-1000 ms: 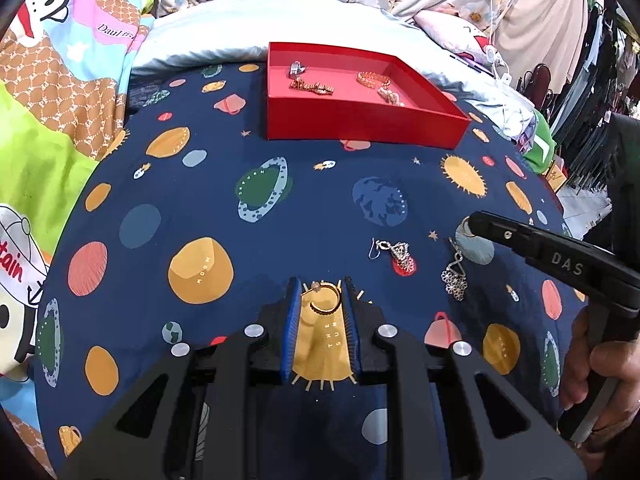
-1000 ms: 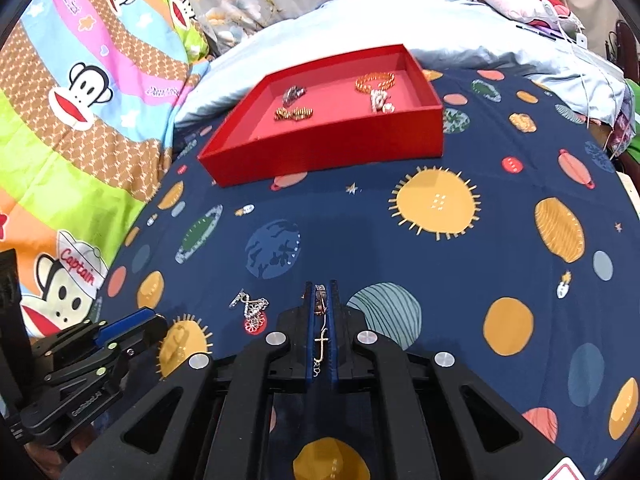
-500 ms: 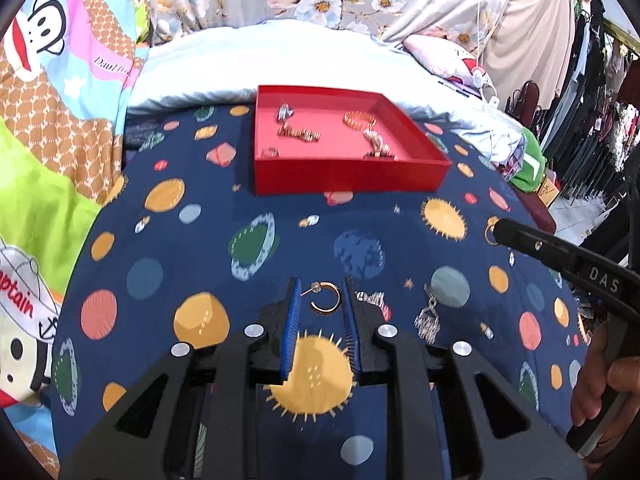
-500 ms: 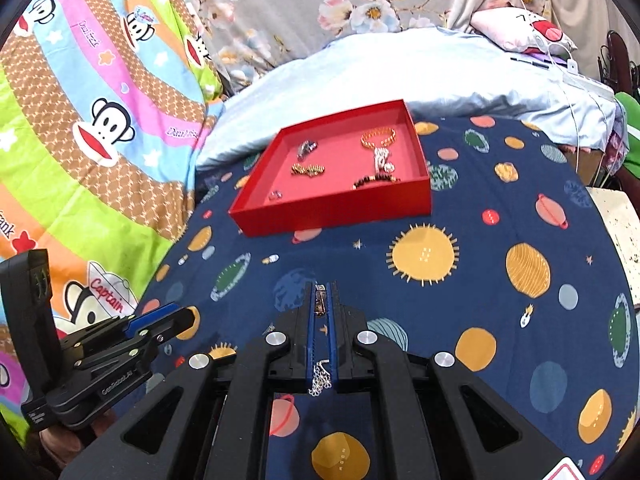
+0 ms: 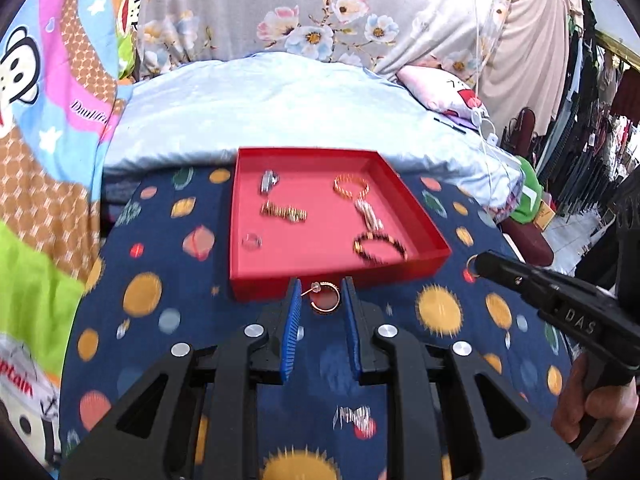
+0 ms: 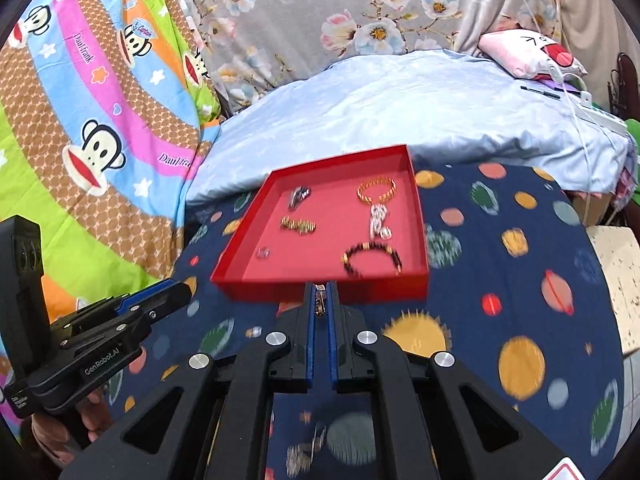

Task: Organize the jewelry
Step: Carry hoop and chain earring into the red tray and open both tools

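My left gripper (image 5: 320, 300) is shut on a gold hoop earring (image 5: 325, 299) and holds it in the air just in front of the red tray (image 5: 280, 284). My right gripper (image 6: 319, 300) is shut on a thin chain piece (image 6: 319, 302), also raised just before the red tray (image 6: 256, 288). The tray holds several pieces: an orange bead bracelet (image 5: 351, 185), a dark bead bracelet (image 5: 379, 245), a gold clasp (image 5: 283, 212), a clear ring (image 5: 251, 241). An earring (image 5: 354, 418) lies on the blue planet cloth (image 5: 160, 280) under my left gripper.
A pale blue quilt (image 5: 260, 108) lies behind the tray. A bright cartoon blanket (image 6: 80, 128) rises on the left. A clothes rack (image 5: 592, 120) stands at the far right. Another jewelry piece (image 6: 306, 452) lies on the cloth under my right gripper.
Both grippers have lifted off the cloth with their pieces and moved forward to the tray's near wall. The tray contents now show from above.
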A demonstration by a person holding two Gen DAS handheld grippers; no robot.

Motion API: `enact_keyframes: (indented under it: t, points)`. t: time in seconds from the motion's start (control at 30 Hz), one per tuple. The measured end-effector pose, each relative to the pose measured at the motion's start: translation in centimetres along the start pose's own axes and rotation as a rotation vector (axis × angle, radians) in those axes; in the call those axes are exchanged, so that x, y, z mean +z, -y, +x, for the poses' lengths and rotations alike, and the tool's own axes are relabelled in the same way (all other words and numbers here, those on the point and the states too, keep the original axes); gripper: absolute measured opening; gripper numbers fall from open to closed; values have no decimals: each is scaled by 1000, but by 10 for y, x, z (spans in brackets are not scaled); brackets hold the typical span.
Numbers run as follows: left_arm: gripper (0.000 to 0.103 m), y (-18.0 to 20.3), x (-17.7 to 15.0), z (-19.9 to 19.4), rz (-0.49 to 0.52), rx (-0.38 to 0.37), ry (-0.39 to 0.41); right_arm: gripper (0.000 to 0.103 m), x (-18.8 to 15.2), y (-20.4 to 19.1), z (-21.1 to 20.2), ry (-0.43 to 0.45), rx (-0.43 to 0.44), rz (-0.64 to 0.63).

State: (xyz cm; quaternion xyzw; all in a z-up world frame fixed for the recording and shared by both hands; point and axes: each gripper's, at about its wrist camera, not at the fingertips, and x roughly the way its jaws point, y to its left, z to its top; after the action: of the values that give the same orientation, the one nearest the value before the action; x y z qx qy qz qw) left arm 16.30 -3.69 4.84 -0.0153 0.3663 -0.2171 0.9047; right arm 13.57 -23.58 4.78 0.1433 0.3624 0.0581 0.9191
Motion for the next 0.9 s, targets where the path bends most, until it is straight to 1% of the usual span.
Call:
enact_keyframes:
  t: [0.17,0.4,0.53,0.7,0.83,0.9]
  points:
    - [20,-1,31,37,0,-8,-4,5,32,6,36,-8,18,20]
    - [20,-4,52,91,4,9,-41,5,60,13,96,-58,51,64]
    - [20,-9,54,117,4,18,-74,5,64,15,121,-89,45,66]
    - [20,-16,52,138,6,33,-102,5,63,17,147,-127,30,55]
    - [20,-21,52,150,1,51,-120,6,63,16,160,-143,17,36]
    - [20,-23,52,154,-11,59,-127,10,63,16,162,-131,-1,27]
